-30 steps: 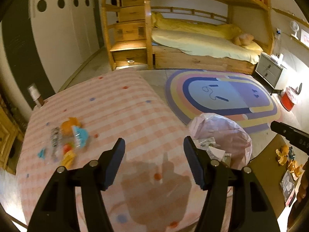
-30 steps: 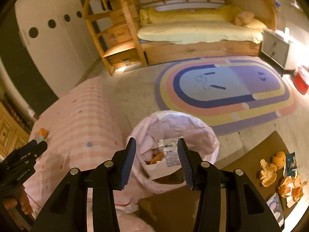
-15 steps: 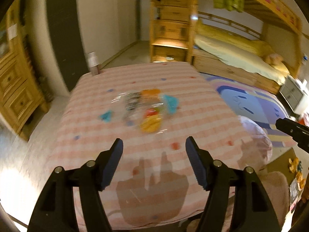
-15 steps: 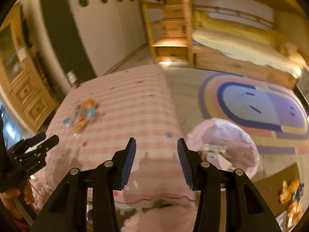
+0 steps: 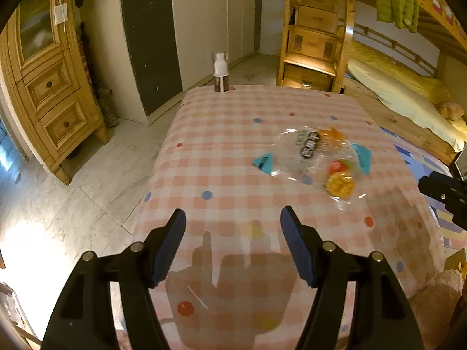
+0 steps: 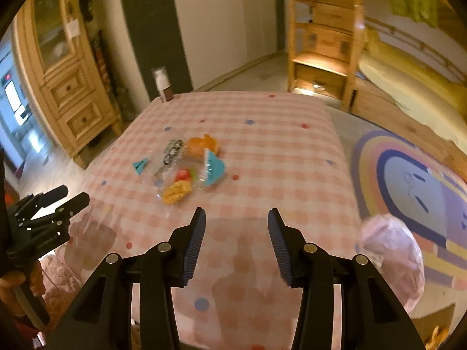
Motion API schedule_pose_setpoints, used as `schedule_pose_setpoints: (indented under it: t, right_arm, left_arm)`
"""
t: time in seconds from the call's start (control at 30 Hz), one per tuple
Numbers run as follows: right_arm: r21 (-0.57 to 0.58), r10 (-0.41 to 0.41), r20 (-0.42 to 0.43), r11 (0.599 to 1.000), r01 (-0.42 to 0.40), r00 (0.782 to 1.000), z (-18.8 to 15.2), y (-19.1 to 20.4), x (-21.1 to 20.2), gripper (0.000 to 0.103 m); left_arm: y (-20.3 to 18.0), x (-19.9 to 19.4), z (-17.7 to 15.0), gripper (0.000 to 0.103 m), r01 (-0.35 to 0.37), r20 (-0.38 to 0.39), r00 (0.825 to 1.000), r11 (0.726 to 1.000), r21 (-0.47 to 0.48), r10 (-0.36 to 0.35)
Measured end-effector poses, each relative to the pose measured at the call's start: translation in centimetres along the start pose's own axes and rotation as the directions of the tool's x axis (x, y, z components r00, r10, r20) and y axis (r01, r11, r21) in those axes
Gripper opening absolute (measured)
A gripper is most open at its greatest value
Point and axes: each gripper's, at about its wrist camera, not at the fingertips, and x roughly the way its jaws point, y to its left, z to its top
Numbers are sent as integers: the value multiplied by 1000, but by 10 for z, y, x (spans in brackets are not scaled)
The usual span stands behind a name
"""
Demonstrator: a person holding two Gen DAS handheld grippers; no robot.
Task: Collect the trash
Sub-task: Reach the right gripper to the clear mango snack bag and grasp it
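Observation:
A crumpled clear plastic wrapper (image 5: 318,157) with orange, red, yellow and teal printing lies on the pink checked tablecloth (image 5: 233,175); it also shows in the right wrist view (image 6: 186,172). A small teal scrap (image 5: 263,162) lies just left of it, also in the right wrist view (image 6: 140,165). My left gripper (image 5: 233,243) is open and empty, above the near table edge, short of the wrapper. My right gripper (image 6: 236,240) is open and empty, near and right of the wrapper. A pink trash bag (image 6: 391,259) stands on the floor right of the table.
A white-capped bottle (image 5: 221,73) stands at the table's far edge. A wooden cabinet (image 5: 49,87) is to the left, a bunk bed with stairs (image 5: 315,38) behind, a striped rug (image 6: 414,180) on the floor to the right.
Both grippers have swung left from the trash bag to face the table. The wrapper now lies ahead of them. Both stayed open and empty.

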Motion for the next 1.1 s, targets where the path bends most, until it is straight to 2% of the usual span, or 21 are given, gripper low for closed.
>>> schedule_pose_setpoints:
  t: [0.33, 0.5, 0.73, 0.83, 0.97, 1.1]
  right_arm:
    - [-55, 69, -64, 996, -72, 996, 28, 14, 64, 51]
    - [-49, 81, -84, 995, -85, 993, 38, 9, 86, 61]
    - [-36, 150, -104, 987, -154, 983, 42, 9, 101, 60]
    - [-45, 164, -110, 984, -170, 980, 39, 14, 98, 46]
    - [-55, 204, -95, 976, -209, 974, 34, 22, 80, 16]
    - [-74, 244, -53, 966, -248, 968, 29, 30, 48, 5]
  left_arm:
    - [13, 28, 10, 66, -22, -26, 999, 1000, -12, 22]
    - [12, 37, 12, 66, -16, -34, 999, 1000, 0, 16]
    - [0, 45, 14, 66, -8, -47, 999, 1000, 28, 9]
    - [-3, 45, 12, 66, -9, -51, 999, 999, 38, 11]
    - [-2, 39, 9, 66, -14, -48, 999, 999, 37, 16]
    - [-1, 25, 7, 66, -17, -33, 999, 999, 34, 18]
